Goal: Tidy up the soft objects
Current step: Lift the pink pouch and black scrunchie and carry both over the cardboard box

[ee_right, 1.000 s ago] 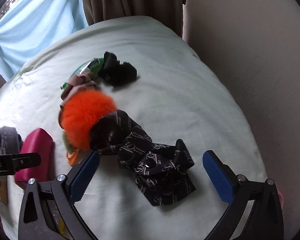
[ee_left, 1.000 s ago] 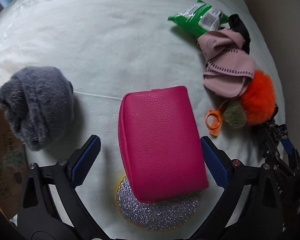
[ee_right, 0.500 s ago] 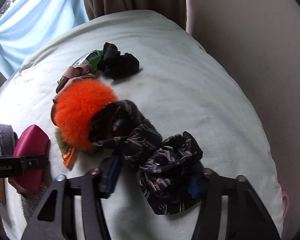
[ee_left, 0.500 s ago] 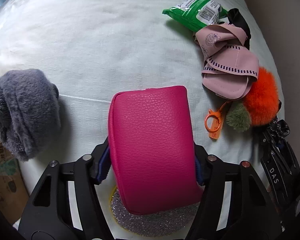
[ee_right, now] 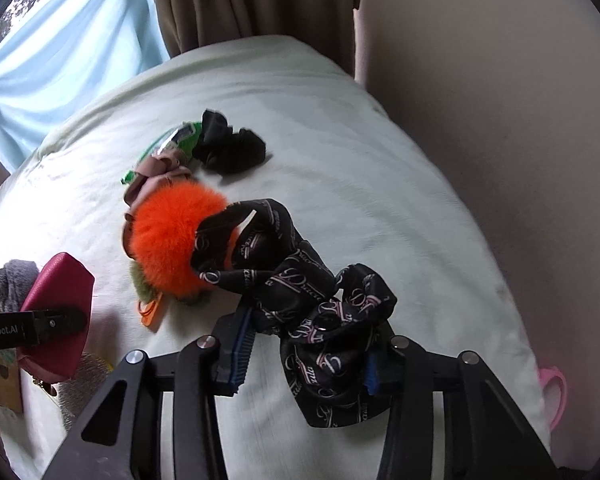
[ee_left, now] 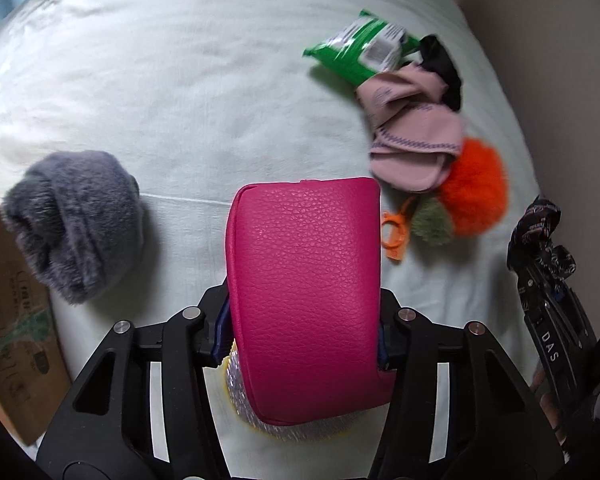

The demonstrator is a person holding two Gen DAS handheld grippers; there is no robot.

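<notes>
Gripping pouch (ee_left: 306, 292) in left gripper (ee_left: 302, 338), scarf (ee_right: 300, 304) in right gripper (ee_right: 306, 354); risks trailing scarf snagging pompom (ee_right: 170, 240), dragging it right.

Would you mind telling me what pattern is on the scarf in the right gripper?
Black silky scarf with pale pink-and-white script lettering; the right wrist view shows it best.

A pale green bed sheet (ee_right: 340, 152) covers the bed. Brown curtains (ee_right: 252, 0) hang beyond it, beside a daylit blue drape (ee_right: 72, 48). A beige wall (ee_right: 500, 100) stands right.
</notes>
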